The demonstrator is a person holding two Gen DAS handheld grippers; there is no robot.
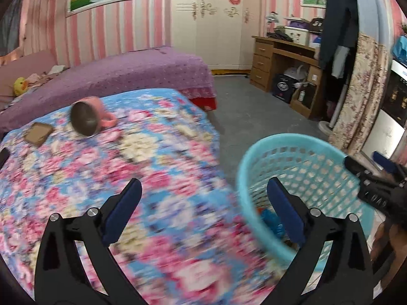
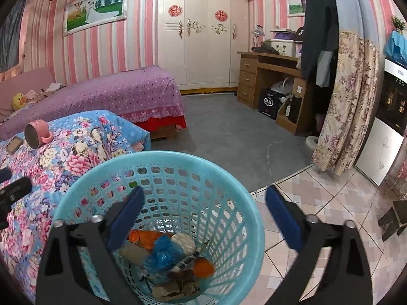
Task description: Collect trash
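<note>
Right wrist view: we find the right gripper [image 2: 203,218] spread wide and empty directly above the basket [image 2: 229,178] of trash [image 2: 165,251], while the equally wide, empty left gripper [image 1: 203,208] has remaining cardboard scrap [image 1: 38,133] ahead-left.

The left gripper [image 1: 202,193] is showing black angular arms with triangular cut-outs, round silver screws at the joints and dark blue pads [image 1: 122,211] lining its fingers. The right gripper [image 2: 204,203] is wearing the same black frame, silver screws and blue pads [image 2: 283,219].
</note>
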